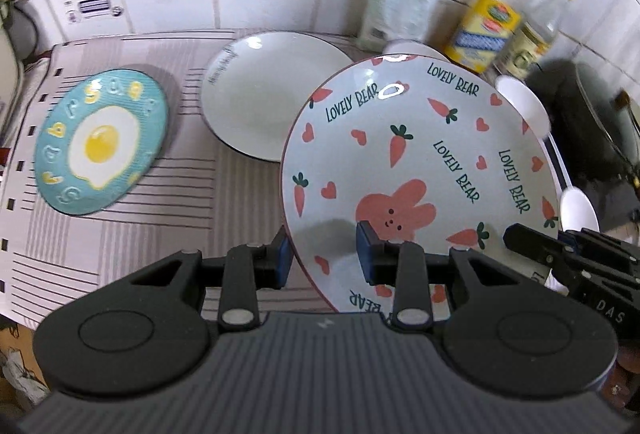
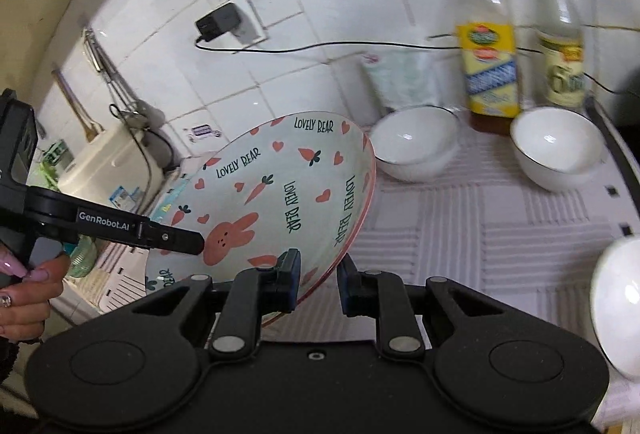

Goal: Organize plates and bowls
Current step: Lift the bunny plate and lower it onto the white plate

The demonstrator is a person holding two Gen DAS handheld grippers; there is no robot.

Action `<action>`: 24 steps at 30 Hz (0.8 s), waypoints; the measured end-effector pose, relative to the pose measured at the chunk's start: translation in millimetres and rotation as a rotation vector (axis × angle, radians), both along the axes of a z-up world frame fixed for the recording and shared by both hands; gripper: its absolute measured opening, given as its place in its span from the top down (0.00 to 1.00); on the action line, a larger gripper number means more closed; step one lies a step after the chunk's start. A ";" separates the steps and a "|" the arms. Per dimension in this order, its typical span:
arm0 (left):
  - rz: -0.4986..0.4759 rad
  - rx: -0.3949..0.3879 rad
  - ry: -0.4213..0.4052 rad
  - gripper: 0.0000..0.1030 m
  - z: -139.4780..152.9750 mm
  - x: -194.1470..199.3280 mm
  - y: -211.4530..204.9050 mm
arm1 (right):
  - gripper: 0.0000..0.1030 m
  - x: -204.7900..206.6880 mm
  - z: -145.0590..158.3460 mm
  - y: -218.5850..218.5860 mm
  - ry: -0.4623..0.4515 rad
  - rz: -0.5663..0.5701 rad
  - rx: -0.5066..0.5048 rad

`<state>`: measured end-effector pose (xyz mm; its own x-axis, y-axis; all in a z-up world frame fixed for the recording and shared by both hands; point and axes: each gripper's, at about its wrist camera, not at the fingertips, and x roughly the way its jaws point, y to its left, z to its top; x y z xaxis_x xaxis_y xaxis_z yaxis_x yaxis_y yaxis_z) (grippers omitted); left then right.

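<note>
A pale plate with a pink rabbit, carrots, hearts and "LOVELY BEAR" lettering (image 1: 420, 154) (image 2: 280, 194) hangs tilted above the striped mat. My left gripper (image 1: 324, 254) is shut on its near rim, one pad on each face. My right gripper (image 2: 318, 274) is shut on the opposite rim, and it also shows in the left wrist view, its fingers (image 1: 536, 242) at the plate's right edge. A blue plate with a fried-egg picture (image 1: 100, 142) and a plain white plate (image 1: 272, 90) lie flat on the mat. White bowls (image 2: 416, 142) (image 2: 556, 146) stand near the wall.
Two oil bottles (image 2: 488, 46) (image 2: 560, 34) and a pouch (image 2: 404, 78) stand against the tiled wall. Another white bowl (image 2: 616, 306) sits at the right edge. A dark pan (image 1: 592, 138) is at the far right, a white appliance (image 2: 108, 162) at the left. A hand (image 2: 28, 294) grips the left tool.
</note>
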<state>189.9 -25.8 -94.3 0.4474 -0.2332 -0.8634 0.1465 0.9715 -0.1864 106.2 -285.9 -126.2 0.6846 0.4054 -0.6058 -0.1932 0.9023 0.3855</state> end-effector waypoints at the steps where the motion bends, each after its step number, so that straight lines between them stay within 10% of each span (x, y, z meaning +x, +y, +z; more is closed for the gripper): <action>1: 0.009 0.001 0.001 0.69 0.9 5.4 4.0 | 0.77 8.0 0.4 3.8 -0.001 0.011 0.004; 24: 0.022 0.093 0.225 0.67 -73.1 181.3 51.1 | 0.77 175.2 -72.1 70.8 0.197 -0.011 0.054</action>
